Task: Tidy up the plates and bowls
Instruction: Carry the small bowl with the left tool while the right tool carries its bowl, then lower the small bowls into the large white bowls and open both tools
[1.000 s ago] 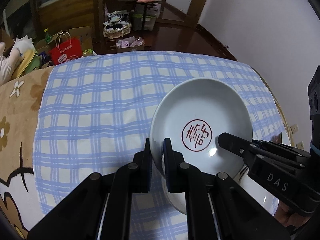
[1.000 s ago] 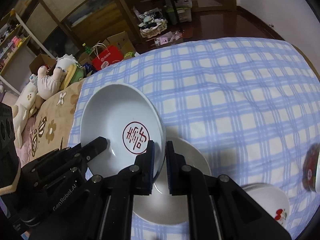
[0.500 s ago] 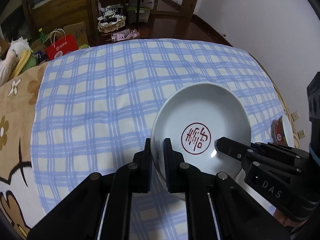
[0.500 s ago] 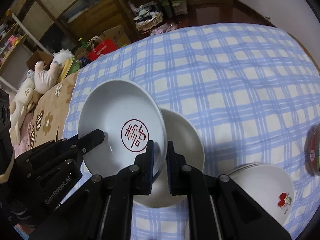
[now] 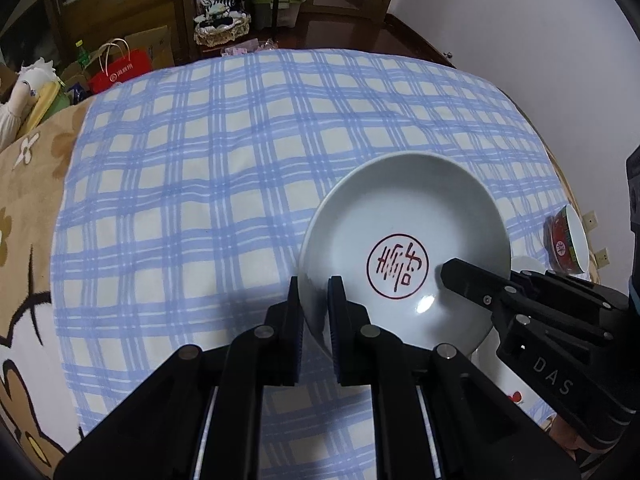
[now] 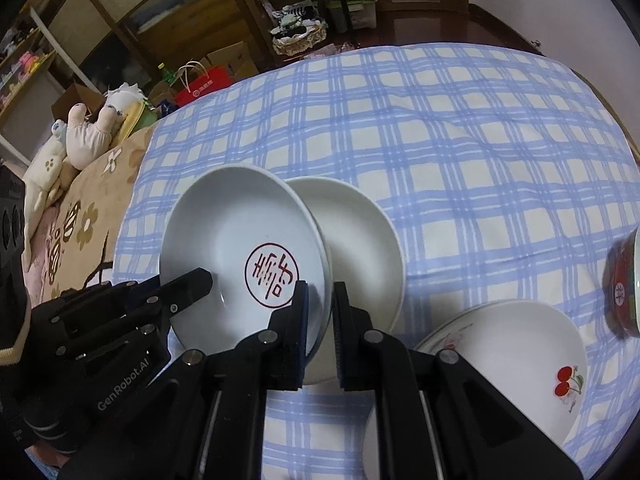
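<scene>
plate [image 6: 240, 240] face up, tilted, both grippers pinching opposite rims

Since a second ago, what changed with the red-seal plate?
Both grippers, left and right, carried the pale plate with the red seal over the plain white plate, which now shows more from under it. The white cherry-print bowl has come into view. Both grips on the rim are unchanged.

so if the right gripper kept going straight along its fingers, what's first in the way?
Likely the plain white plate lying under the red-seal plate that the right gripper is clamped on; how far apart the two plates are is unclear.
</scene>
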The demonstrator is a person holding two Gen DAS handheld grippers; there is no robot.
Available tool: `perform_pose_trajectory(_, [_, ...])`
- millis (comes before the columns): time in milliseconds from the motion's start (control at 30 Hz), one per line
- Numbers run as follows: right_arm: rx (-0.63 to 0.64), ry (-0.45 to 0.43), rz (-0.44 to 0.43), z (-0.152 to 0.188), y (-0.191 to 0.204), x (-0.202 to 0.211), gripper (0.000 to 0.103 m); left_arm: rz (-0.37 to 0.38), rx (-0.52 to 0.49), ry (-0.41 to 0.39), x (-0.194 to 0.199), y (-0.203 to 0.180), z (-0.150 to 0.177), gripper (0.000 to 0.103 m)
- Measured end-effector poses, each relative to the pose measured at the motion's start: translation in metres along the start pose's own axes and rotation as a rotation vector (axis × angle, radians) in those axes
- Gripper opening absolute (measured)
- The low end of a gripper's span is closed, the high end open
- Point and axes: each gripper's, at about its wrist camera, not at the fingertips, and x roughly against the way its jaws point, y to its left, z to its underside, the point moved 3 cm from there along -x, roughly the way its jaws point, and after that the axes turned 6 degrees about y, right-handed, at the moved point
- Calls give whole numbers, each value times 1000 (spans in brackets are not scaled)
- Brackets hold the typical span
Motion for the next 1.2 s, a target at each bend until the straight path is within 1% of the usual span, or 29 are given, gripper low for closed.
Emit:
perform_pose_trajectory(67, [-12,-3,-3,1,-4,0,12,10,7,7,-3,-1,0,12])
perform_pose_trajectory(133, [-21,-1,-13,2,-7,0,12,-2,-5,-1,-3,-3,1,12])
perform_pose_trajectory(200, [-17,2,-1,3,-6,-2,12,-6,-11,0,-3,-4,0,12])
perform_pose_trajectory(333, [-12,14,17,5,-4,-8,12,10,0,0,-2,-1,-2,12])
perform_pose_trajectory(533, [-62,18,-26,5,-12,-8,12,2,-6,-5,-2,0,-3,12])
perform_pose_trajectory(633, [-96,14,-39,4,-14,-10,12,-25,-11,-8,-5,-2,-6,12])
perform_pose_trajectory(700, [-95,9,-32,4,-14,-10,12,-48,-12,-11,-8,-3,-7,12])
perform_pose_trajectory(833, [-97,-1,-4,2,-16,-11,12,-48,-17,-19,-7,-4,-9,12])
perform_pose_trajectory(933, [-93,-8,30,1,-21,-10,14,26,-22,4,-9,-7,-10,11])
perform_pose_trajectory(967, [-93,-7,36,1,-22,-11,13,26,-21,12,-11,-9,-10,11])
perform_pose_trajectory(1033, [-101,-1,28,0,-26,-13,13,-21,-37,12,-15,-11,-9,11])
perform_pose_trajectory(1067, [-101,1,27,0,-27,-13,13,-29,-43,15,-17,-11,-9,11])
perform_pose_trajectory(1133, [-103,2,23,0,-29,-13,13,-21,-40,26,-19,-12,-8,11])
perform_pose_trajectory(1200, [-100,1,18,-1,-30,-13,13,-28,-47,22,-18,-12,-8,11])
